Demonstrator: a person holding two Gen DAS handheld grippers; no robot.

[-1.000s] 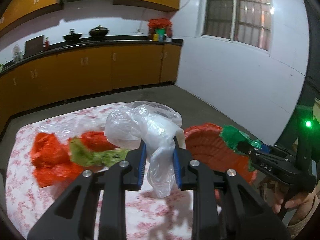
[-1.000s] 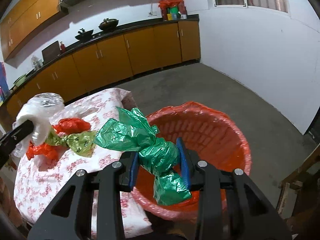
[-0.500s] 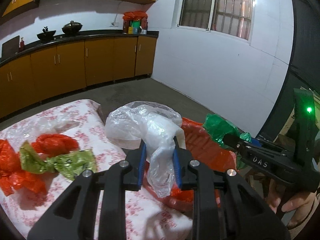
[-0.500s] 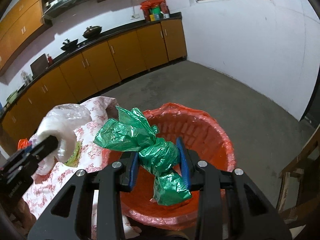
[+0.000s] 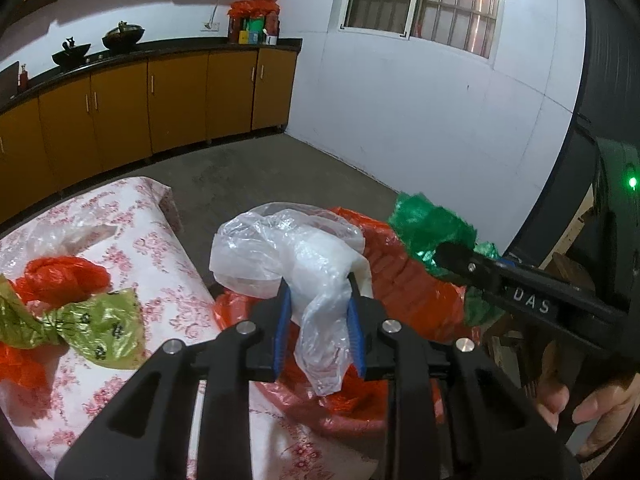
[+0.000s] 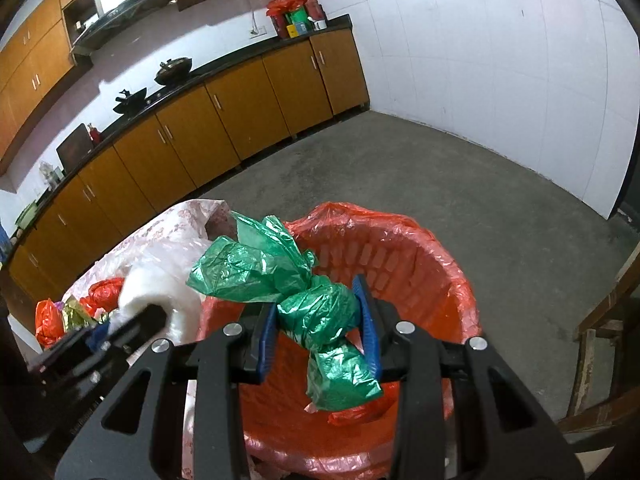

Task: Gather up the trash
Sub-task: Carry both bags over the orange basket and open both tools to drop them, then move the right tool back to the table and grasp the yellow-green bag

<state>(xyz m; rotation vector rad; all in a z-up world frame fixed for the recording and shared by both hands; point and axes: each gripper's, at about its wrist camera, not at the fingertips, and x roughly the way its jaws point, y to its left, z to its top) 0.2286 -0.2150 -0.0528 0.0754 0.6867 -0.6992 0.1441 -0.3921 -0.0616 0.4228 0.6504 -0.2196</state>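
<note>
My left gripper [image 5: 319, 320] is shut on a crumpled clear plastic bag [image 5: 296, 256] and holds it over the near rim of the red-lined trash basket [image 5: 404, 276]. My right gripper [image 6: 318, 322] is shut on a knotted green plastic bag [image 6: 288, 276] and holds it above the open basket [image 6: 400, 264]. The green bag [image 5: 428, 228] and the right gripper also show at the right of the left wrist view. The clear bag [image 6: 160, 280] shows at the left of the right wrist view.
The table with a floral cloth [image 5: 160, 256] stands left of the basket. On it lie a red bag [image 5: 64, 280], a yellow-green bag [image 5: 100, 328] and a clear bag [image 5: 60, 236]. A wooden chair [image 6: 600, 344] stands to the right. Kitchen cabinets [image 6: 240, 116] line the far wall.
Both grippers have moved right, from over the table toward the basket. The clear bag now hangs at the basket's rim and the green bag is over its opening. Both stay shut.
</note>
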